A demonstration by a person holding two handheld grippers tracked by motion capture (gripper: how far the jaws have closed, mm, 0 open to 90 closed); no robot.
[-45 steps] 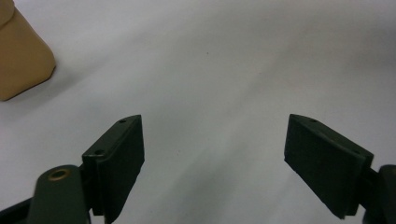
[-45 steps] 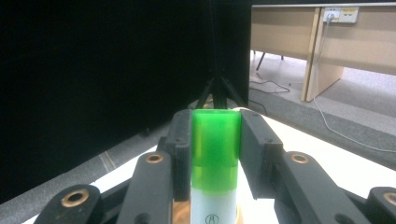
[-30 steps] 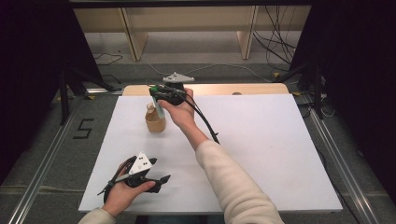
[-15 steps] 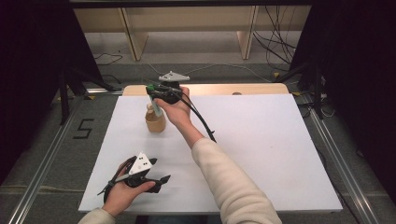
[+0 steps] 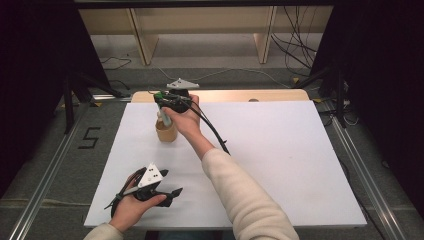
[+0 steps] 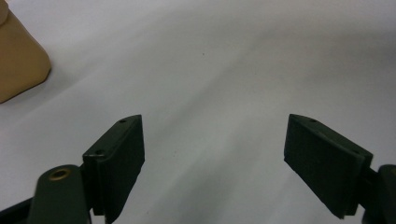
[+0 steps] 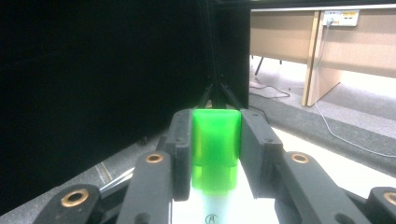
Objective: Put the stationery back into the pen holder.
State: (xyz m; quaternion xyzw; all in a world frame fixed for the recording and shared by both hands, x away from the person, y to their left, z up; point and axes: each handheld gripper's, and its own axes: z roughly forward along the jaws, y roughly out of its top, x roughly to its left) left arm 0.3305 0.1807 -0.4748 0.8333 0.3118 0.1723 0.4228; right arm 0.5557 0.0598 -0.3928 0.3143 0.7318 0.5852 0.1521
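A tan cup (image 5: 166, 131) stands on the white table top (image 5: 280, 150) at the far left. My right gripper (image 5: 161, 101) is above it, shut on a marker with a green cap (image 7: 215, 147) and a pale barrel (image 5: 164, 118) that slants down to the cup's mouth. In the right gripper view the green cap sits squeezed between the two black jaws. My left gripper (image 5: 172, 192) rests in a hand near the table's front edge, open, with nothing between its pads (image 6: 123, 154). The cup's side (image 6: 18, 70) appears at the upper left of the left gripper view.
A wooden strip (image 5: 240, 95) runs along the table's far edge. Beyond it are shelf legs (image 5: 263, 40) and cables (image 5: 295, 55) on the floor. Black curtains stand at both sides. A metal rail (image 5: 45, 185) runs along the left.
The right gripper has drifted slightly with the marker above the cup. The left gripper has stayed still.
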